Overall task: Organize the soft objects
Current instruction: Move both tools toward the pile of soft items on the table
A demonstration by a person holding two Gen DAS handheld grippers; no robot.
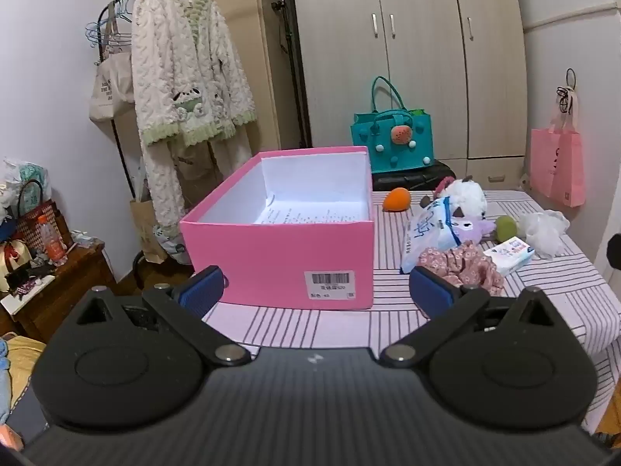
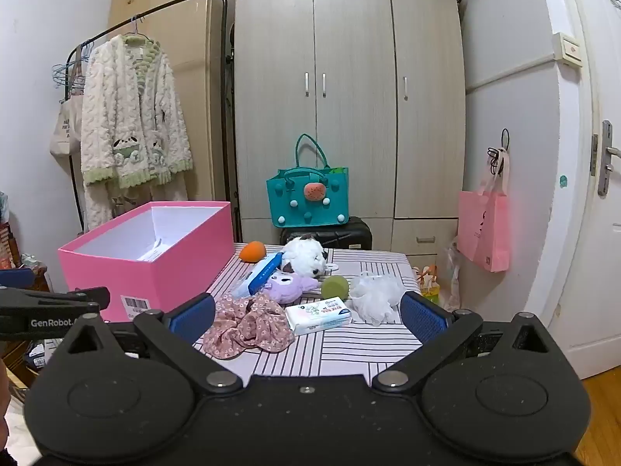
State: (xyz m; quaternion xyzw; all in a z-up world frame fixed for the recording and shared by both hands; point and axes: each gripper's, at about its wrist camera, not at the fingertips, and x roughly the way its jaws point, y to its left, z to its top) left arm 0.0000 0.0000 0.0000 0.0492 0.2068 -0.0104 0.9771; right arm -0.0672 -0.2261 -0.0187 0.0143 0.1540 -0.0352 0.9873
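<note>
Currently both the left hand-held gripper [image 1: 316,285] and right hand-held gripper [image 2: 308,312] stand released, empty. Soft objects cluster beside the pink box [image 2: 155,260] on the counter [image 2: 349,345]; grasping the floral cloth [image 2: 248,324] may drag the adjacent tissue pack [image 2: 318,314] along

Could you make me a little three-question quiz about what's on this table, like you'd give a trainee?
1. True or false: the pink box already holds a plush toy.
2. Which lies nearest the right gripper: A) orange ball, B) floral cloth, C) white plush?
3. Fill in: both grippers' jaws stand ____.

Key:
1. False; only printed paper shows inside.
2. B.
3. Open; the left gripper holds nothing either.
</note>
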